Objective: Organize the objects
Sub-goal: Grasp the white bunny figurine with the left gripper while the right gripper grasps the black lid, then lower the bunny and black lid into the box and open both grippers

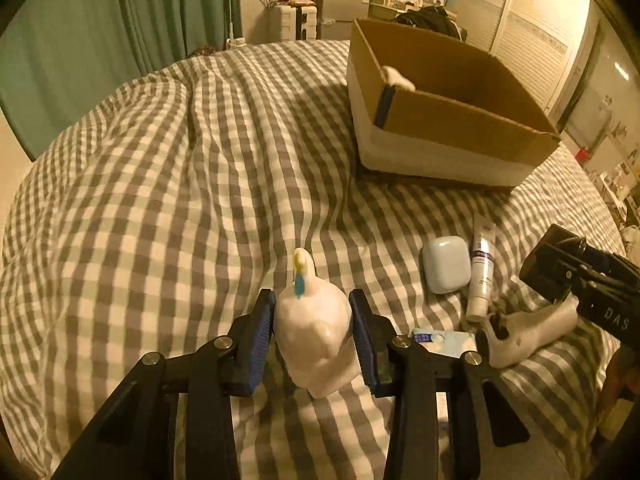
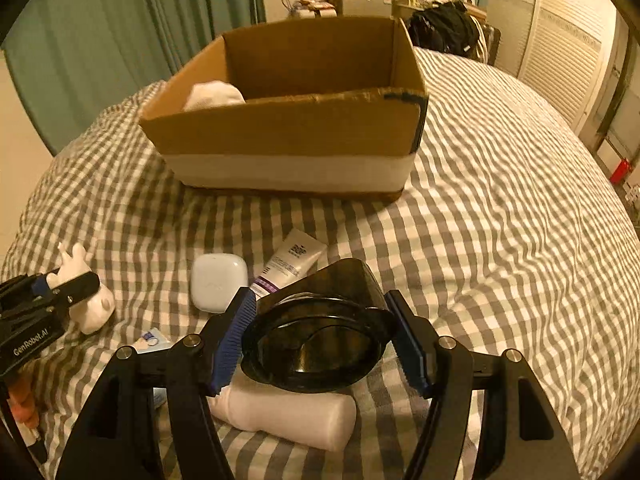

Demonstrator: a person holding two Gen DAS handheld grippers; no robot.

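We see a bed [image 2: 500, 208] under a grey-and-white checked cover bearing a cardboard box [image 2: 288, 140], a white earbud case [image 2: 218, 282], a cream tube [image 2: 294, 266], a white bottle [image 2: 296, 416] and a small blue-and-white packet [image 1: 444, 342].

A checked bed cover [image 1: 168, 184] lies wide and bare on the left, open for a gripper to pass. On the far right stands an open cardboard box [image 1: 452, 120], its high walls blocking a level approach; the top is open, with 1 white item [image 2: 214, 94] in a back corner and the rest free. Between the grippers and the box lie a white case [image 2: 218, 282], a tube [image 2: 294, 266], a flat packet [image 1: 444, 342] and a white bottle [image 2: 296, 416], close together with narrow gaps.
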